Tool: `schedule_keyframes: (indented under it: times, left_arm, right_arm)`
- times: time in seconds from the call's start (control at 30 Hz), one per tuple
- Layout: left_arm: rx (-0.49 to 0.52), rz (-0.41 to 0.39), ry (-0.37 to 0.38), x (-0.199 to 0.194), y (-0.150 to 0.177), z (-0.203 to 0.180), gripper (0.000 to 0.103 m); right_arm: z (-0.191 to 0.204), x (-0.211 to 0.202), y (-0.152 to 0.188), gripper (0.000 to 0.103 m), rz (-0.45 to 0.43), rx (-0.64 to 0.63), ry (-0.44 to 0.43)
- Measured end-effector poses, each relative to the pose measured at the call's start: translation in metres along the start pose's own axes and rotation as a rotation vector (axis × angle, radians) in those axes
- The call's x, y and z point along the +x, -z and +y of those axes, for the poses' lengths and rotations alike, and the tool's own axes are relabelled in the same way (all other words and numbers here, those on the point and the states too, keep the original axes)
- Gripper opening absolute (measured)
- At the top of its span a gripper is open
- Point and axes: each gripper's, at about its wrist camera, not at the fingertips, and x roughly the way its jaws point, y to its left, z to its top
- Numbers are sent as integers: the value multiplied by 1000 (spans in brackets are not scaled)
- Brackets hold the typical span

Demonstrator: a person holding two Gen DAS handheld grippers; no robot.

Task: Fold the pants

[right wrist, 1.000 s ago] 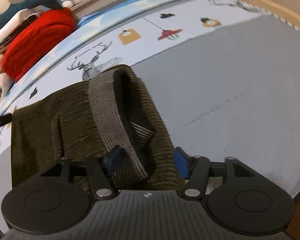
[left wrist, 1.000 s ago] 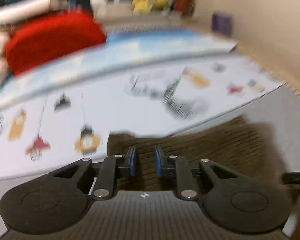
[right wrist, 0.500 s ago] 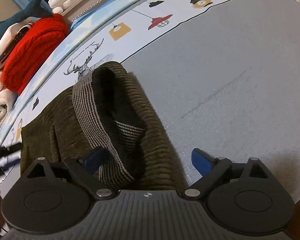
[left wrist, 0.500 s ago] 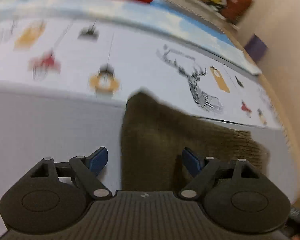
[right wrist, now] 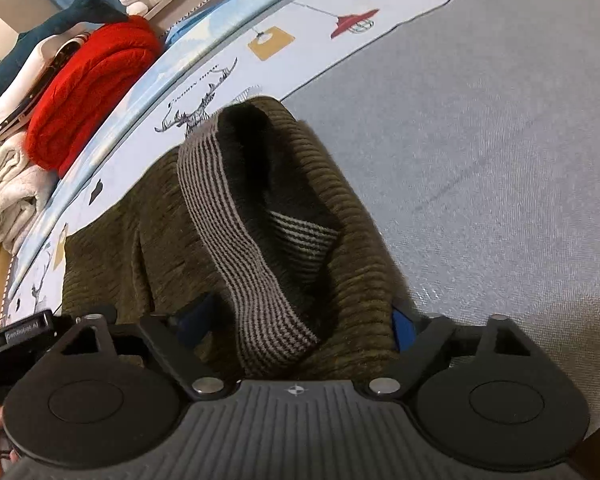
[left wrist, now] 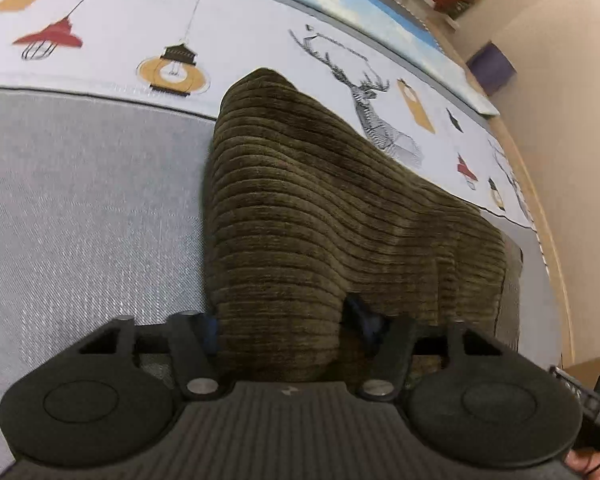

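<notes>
**Task item.** The pants (left wrist: 320,200) are olive corduroy. They lie folded on a grey cover (left wrist: 80,200), with the far edge over a printed sheet (left wrist: 100,8).

**Left gripper (left wrist: 286,322).** Its jaws have just been closing. The blue fingers (left wrist: 366,318) pinch a raised fold of the pants at the near edge.

**Right gripper (right wrist: 300,324).** Its jaws have just been closing slightly but stand wide. The waist end of the pants lies between the fingers (right wrist: 402,330). One finger sits against the corduroy and the other lies clear of the band, so there is no grip.

**Right view only.**
- A striped grey waistband (right wrist: 236,240) is turned open over a dark lining.
- A red knit (right wrist: 88,92), white cloths (right wrist: 4,192) and a blue shark toy (right wrist: 72,12) are stacked at the far left.

**Left view only.**
- The plain ribbed back of the fold.
- A deer drawing (left wrist: 376,120) and a lantern print (left wrist: 172,72).
- A purple box (left wrist: 492,68) by the wall.

**Writing.** A white label (right wrist: 22,334) on the black clamp at lower left in the right view reads roughly "Centiobot AI"; the first word is uncertain. The lettering beside the deer is too small to read.
</notes>
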Motion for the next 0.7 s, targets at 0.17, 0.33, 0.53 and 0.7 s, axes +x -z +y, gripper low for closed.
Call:
schedule_keyframes:
  times: [0.17,0.33,0.53,0.7]
  left_arm:
    - [67,1,21,-16,-11,-1,42]
    - [89,2,-23,-29,-35,13,40]
    - [106,26,-76,-47,-66,48,41]
    - [-46,155,-146,-51,-92,85,53]
  right_arm:
    - [22,-6,3,63,-47,-22,33]
    - [48,2,8,55,-53,-15,21]
    - [91,22,14,52,-12,-68,-28]
    - [122,40,14,61,45,-105,-18]
